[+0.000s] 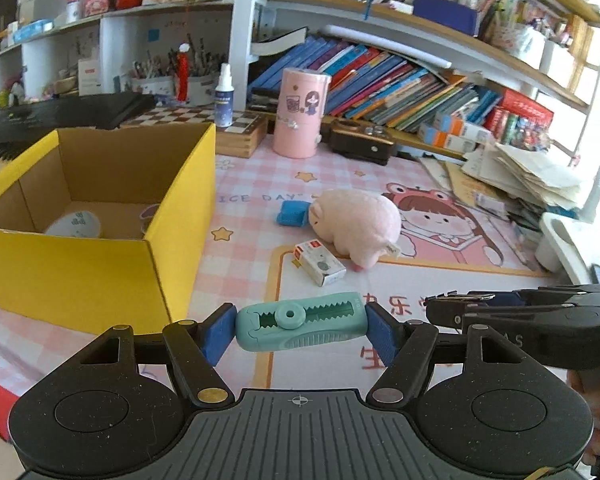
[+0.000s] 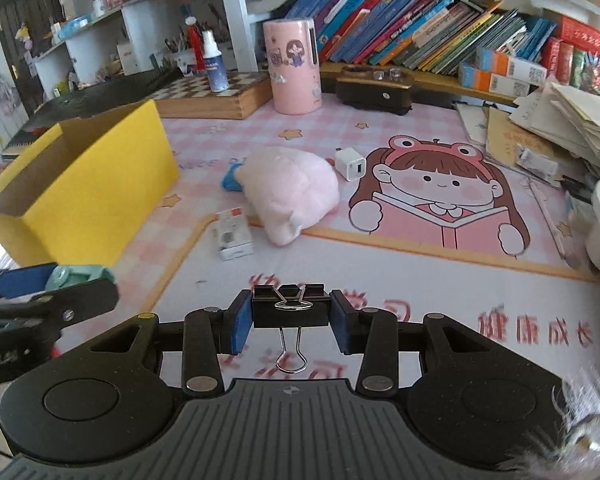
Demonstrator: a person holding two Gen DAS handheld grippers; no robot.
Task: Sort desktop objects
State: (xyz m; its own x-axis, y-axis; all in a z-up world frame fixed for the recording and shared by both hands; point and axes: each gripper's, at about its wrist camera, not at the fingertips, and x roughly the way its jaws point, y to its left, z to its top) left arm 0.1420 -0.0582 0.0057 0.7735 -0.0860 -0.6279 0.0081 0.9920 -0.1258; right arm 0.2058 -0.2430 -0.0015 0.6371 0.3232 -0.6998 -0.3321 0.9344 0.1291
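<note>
1. Through the left wrist camera, we see our left gripper clamped on a mint-green correction tape, its blue pads pressing both ends and holding it above the desk. The open yellow box stands to the left with a white round thing inside. Ahead lie a small white carton, a pink plush pig and a blue object touching the pig's snout. The right gripper's fingers reach in from the right.
2. Through the right wrist camera, our right gripper grips a black binder clip by its sides, one wire handle hanging down. A white charger plug sits just beside the pig; the box is at left.
</note>
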